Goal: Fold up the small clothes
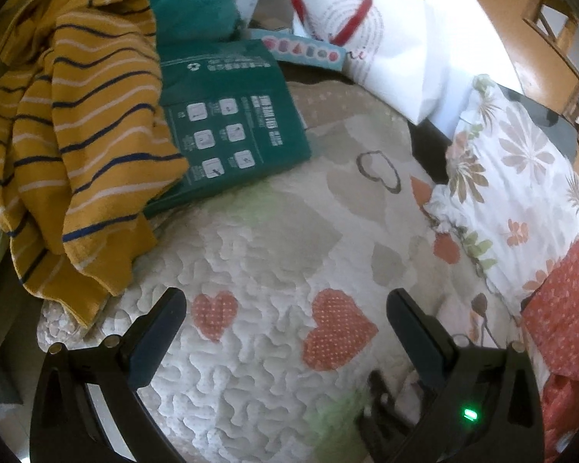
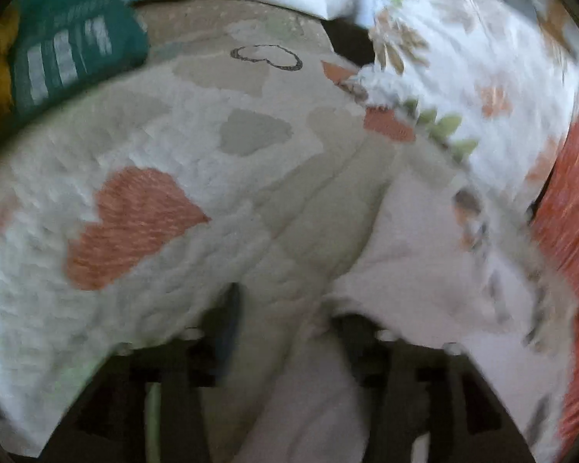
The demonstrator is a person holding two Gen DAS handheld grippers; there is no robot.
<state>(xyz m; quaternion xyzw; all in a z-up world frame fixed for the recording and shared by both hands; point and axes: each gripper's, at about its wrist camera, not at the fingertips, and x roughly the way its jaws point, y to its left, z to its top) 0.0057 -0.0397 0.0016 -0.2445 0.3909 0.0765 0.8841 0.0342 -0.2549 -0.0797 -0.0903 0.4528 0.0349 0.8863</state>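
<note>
A mustard yellow striped garment (image 1: 77, 146) lies crumpled at the left on the heart-patterned quilt (image 1: 258, 254). My left gripper (image 1: 285, 312) is open and empty above the quilt, to the right of that garment. In the blurred right wrist view a pale pinkish-white garment (image 2: 413, 254) lies on the quilt (image 2: 166, 142) and runs down between my right gripper's fingers (image 2: 227, 324). My right gripper (image 2: 285, 316) looks shut on this pale garment, which hides most of the right finger.
A green printed package (image 1: 231, 123) lies beside the striped garment, with a teal cloth (image 1: 197, 4) and a white paper bag (image 1: 366, 31) behind. A floral pillow (image 1: 513, 177) and red dotted fabric (image 1: 567, 308) lie at the right. Wooden furniture (image 1: 552, 38) stands beyond.
</note>
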